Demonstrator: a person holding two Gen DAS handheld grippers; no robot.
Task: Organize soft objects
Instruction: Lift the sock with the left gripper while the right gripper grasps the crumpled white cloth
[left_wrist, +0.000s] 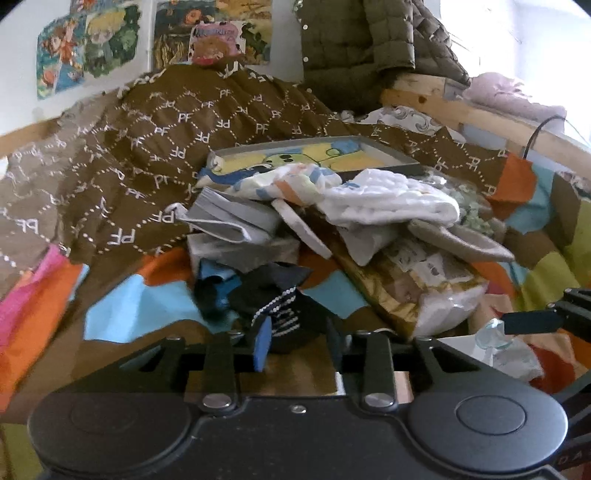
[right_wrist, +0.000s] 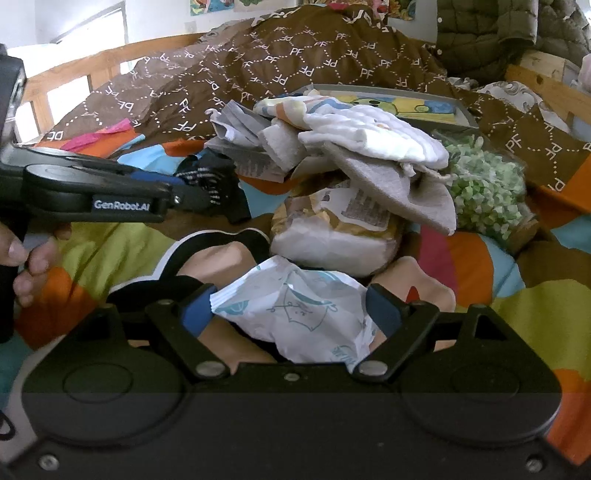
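Right wrist view: right gripper (right_wrist: 291, 314) spread wide, blue pads (right_wrist: 197, 314) set against both sides of a white printed soft pack (right_wrist: 295, 314) that fills the span between them. The pack sits low, just in front of the person's bare knees (right_wrist: 218, 258). Directly beyond it, a tan-and-white plastic package (right_wrist: 332, 236) lies on the patchwork bedcover (right_wrist: 535, 314). On top of that package is a loose heap of small cloths: a white quilted cloth (right_wrist: 376, 136) uppermost, a grey cloth (right_wrist: 406, 192) drooping toward the right. A bag of green bits (right_wrist: 487, 184) sits just right of the heap.

Left wrist view: left gripper (left_wrist: 299, 343) partly open, a dark sock with white beaded trim (left_wrist: 280, 314) lying between the fingers; blur hides whether the pads press on it. The sock rests at the near edge of the cloth heap. Behind the heap, a grey tray with a cartoon picture (left_wrist: 325, 155) lies on a brown blanket (left_wrist: 166, 122) lettered PF. An olive quilted jacket (left_wrist: 354, 40) hangs at the back.
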